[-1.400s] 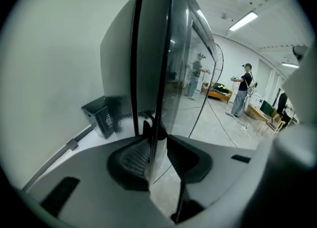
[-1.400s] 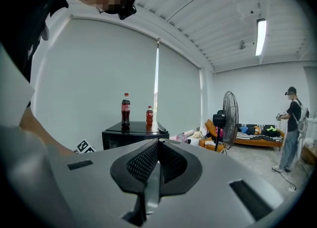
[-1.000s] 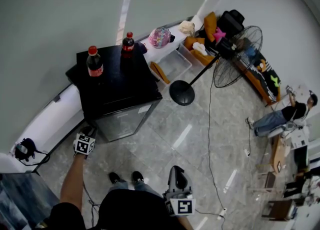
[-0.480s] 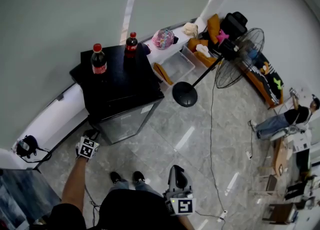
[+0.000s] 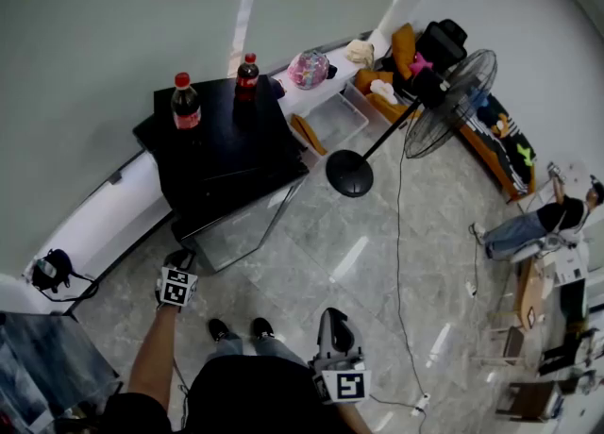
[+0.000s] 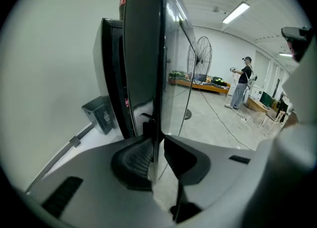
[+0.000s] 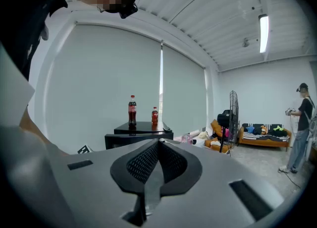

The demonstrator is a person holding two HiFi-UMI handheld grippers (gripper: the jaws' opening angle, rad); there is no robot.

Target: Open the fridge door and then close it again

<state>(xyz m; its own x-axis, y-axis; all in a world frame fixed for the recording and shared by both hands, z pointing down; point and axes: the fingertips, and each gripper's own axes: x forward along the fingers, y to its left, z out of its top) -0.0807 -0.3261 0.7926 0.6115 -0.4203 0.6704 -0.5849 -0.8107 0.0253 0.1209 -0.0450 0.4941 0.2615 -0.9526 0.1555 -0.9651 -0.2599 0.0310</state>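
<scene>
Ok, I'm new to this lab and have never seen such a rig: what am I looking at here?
A person holds a two-jaw gripper in each hand. One picture comes from a camera on their head, looking down; the other two ride on the grippers. The left gripper is clamped on the edge of the fridge door, which stands ajar. The right gripper is shut and empty, held near the body. Two cola bottles stand on the black fridge; a fan stands beside it.
</scene>
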